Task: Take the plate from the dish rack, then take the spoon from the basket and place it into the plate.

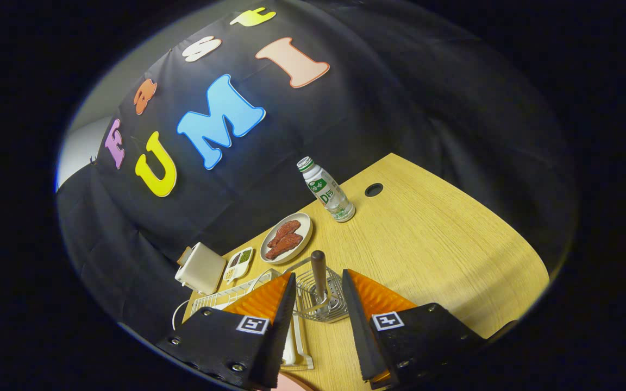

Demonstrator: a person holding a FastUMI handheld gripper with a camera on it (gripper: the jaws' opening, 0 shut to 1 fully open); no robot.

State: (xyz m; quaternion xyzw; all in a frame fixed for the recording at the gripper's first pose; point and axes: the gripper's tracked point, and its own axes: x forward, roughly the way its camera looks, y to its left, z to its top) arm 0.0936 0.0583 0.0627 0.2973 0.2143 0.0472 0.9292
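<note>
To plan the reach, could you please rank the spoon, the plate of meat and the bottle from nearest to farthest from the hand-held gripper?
1. Spoon: upright in its wire basket, between the open fingers.
2. Plate of meat: beyond the basket.
3. Bottle: farthest, behind the plate.

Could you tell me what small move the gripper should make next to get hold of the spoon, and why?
Probably ease forward and down until the fingers straddle the spoon handle. The gripper is open, and the handle stands upright in the wire basket just ahead, roughly centred in the gap, with neither finger touching it yet.
</note>
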